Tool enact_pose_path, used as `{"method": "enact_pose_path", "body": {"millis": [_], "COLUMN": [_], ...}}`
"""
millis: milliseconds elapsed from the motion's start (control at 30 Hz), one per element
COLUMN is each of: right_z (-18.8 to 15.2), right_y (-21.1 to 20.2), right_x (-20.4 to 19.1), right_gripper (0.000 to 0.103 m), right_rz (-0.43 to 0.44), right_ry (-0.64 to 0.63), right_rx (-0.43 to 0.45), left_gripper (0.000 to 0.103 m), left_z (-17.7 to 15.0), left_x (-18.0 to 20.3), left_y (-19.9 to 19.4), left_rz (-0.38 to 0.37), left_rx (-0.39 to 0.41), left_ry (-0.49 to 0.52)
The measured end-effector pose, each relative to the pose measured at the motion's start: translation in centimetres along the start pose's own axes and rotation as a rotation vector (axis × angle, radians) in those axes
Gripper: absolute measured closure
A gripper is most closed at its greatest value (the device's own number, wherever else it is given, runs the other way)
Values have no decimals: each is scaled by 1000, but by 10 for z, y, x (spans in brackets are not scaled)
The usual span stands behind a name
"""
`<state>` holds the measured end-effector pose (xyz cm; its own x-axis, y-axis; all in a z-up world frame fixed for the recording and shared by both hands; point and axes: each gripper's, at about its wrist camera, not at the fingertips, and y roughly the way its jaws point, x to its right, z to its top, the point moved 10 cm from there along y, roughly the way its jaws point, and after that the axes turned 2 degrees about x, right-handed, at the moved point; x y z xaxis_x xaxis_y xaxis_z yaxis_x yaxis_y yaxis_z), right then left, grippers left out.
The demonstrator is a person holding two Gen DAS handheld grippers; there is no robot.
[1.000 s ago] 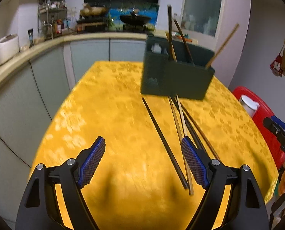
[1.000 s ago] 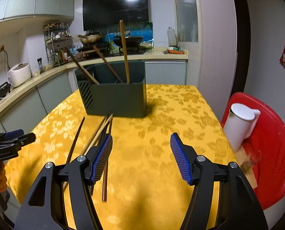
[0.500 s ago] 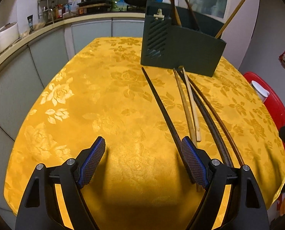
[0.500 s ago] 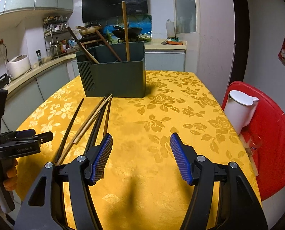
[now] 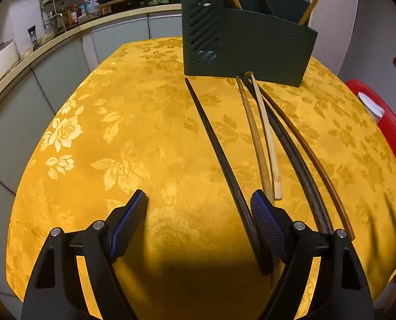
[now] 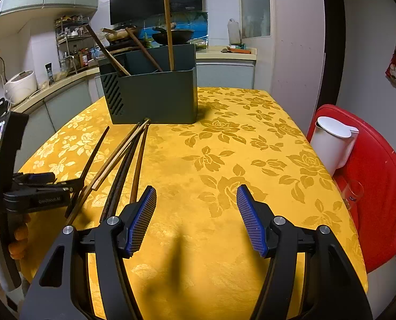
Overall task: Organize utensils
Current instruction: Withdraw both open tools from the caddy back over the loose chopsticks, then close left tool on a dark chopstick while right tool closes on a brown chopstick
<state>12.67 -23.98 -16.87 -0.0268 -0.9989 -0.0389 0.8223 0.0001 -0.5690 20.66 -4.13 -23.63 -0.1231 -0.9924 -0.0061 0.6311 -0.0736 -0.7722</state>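
With both the left gripper [image 5: 199, 213] and right gripper [image 6: 196, 217] released and empty, the black chopstick [image 5: 216, 149] lying just inside the left one's right finger could roll into the neighbouring chopsticks [image 5: 262, 144] if nudged during closing.

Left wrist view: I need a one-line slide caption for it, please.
Open left gripper hangs over the yellow floral tablecloth, beside five loose chopsticks fanned out before a dark green utensil holder.
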Motion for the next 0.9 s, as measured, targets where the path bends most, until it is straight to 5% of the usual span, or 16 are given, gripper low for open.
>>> {"method": "enact_pose_path", "body": {"millis": [367,900], "right_z": [-15,-44], "right_y": [9,21], "right_x": [-11,-59], "right_gripper": [42,42], "right_rz": [42,119], "right_ry": [4,-128], "right_rx": [-40,-71], "left_gripper": [25,34], "left_z": [-20,-39], "left_x": [-22,-15], "left_y": [-18,-39], "left_rz": [12,-47], "left_rx": [12,138], "left_ry": [-10,54]}}
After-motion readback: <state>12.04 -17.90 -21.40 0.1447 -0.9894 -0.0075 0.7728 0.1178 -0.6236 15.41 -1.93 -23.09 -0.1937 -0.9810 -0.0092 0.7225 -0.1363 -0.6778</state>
